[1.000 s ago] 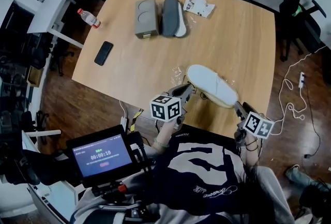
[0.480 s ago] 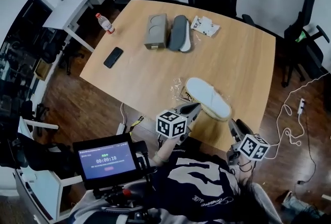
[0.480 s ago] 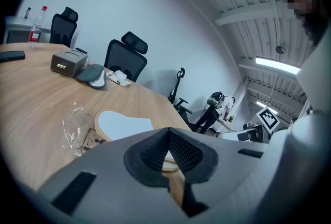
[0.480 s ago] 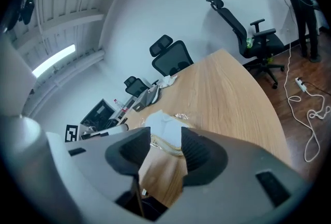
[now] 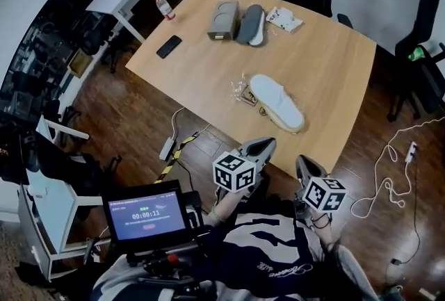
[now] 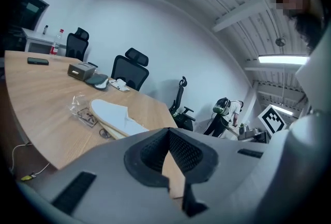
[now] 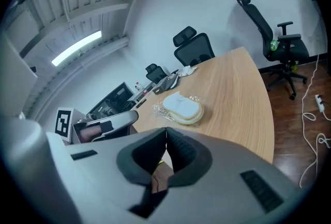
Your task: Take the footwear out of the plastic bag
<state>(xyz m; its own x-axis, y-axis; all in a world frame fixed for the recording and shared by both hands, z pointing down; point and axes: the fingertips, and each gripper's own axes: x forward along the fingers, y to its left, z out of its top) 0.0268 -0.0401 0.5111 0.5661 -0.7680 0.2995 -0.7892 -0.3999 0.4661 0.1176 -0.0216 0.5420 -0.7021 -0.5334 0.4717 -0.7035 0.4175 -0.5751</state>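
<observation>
Both grippers are drawn back at the person's chest, side by side at the near edge of the wooden table (image 5: 327,63), and neither one holds anything. The left gripper (image 5: 261,147) has its jaws pressed together at the tips, with only table and floor showing through the gap behind them in the left gripper view. The right gripper (image 5: 304,163) is the same, jaws together and bare. Straight ahead of the two of them, a little way onto the table and touched by neither, lies the white slipper (image 5: 277,101), sole edge tan, lengthwise away from the grippers and slanting off to their left. The clear plastic bag (image 5: 243,90) is crumpled at the slipper's far-left end; from here I cannot tell how much of the slipper is still inside it. From the left gripper (image 6: 168,130) the slipper (image 6: 116,117) sits ahead and to the left, the bag (image 6: 80,106) just past it. From the right gripper (image 7: 166,129) the slipper (image 7: 181,106) is dead ahead, well apart. Far beyond, at the table's other end, are a grey slipper (image 5: 252,23) on its side against a grey box (image 5: 222,20), a white packet (image 5: 285,18) to their right, and a black phone (image 5: 169,46) and a bottle (image 5: 164,6) off to the left. Below the left gripper a small screen (image 5: 148,215) glows at the person's waist.
</observation>
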